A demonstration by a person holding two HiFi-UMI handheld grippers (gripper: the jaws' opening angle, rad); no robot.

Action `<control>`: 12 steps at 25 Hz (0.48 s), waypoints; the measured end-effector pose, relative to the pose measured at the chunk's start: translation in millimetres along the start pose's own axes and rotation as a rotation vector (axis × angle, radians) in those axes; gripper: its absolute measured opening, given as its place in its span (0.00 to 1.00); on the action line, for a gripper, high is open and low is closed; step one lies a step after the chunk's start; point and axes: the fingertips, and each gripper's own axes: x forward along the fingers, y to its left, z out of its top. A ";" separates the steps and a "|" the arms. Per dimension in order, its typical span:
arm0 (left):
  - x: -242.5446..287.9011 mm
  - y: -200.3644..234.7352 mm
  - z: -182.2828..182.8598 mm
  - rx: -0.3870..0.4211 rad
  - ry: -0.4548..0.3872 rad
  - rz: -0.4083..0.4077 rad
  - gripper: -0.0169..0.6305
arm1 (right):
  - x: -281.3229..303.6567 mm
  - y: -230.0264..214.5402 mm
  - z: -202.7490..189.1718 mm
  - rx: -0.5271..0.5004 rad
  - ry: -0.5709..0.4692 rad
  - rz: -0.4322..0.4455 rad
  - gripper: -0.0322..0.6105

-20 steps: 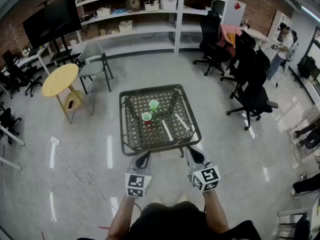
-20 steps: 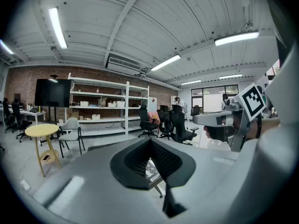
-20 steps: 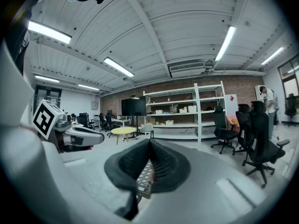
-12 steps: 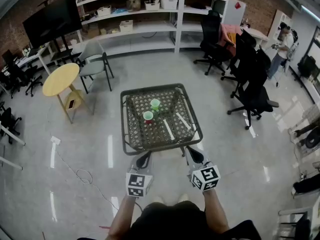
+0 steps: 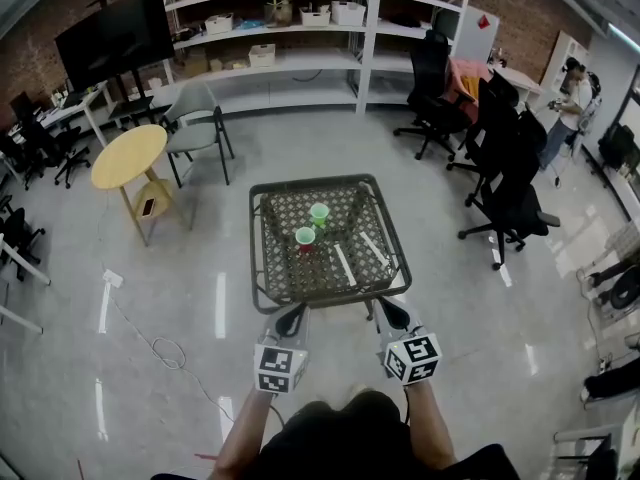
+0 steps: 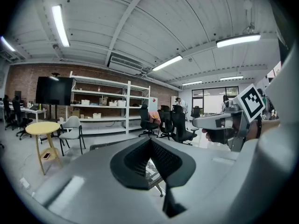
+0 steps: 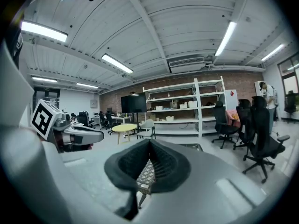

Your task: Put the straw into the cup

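While straws [image 5: 341, 261] stay put, right gripper [image 5: 392, 313] shut

Brick wall [image 5: 525, 13], white shelving [image 5: 300, 63], glossy grey floor [image 5: 200, 218] — round yellow table [image 5: 128, 156]

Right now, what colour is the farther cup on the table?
Light green; the cup shows best in the head view.

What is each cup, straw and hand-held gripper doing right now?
Near cup: upright, no straw inside.
Far cup: upright, no straw inside.
Left straw: lying flat on the table.
Right straw: lying flat on the table.
Left hand-held gripper: shut, empty.
Right hand-held gripper: shut, empty.
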 end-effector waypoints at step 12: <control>47.0 38.5 -5.1 -0.012 0.021 0.059 0.04 | 74.1 -24.4 -10.4 0.018 0.029 0.065 0.05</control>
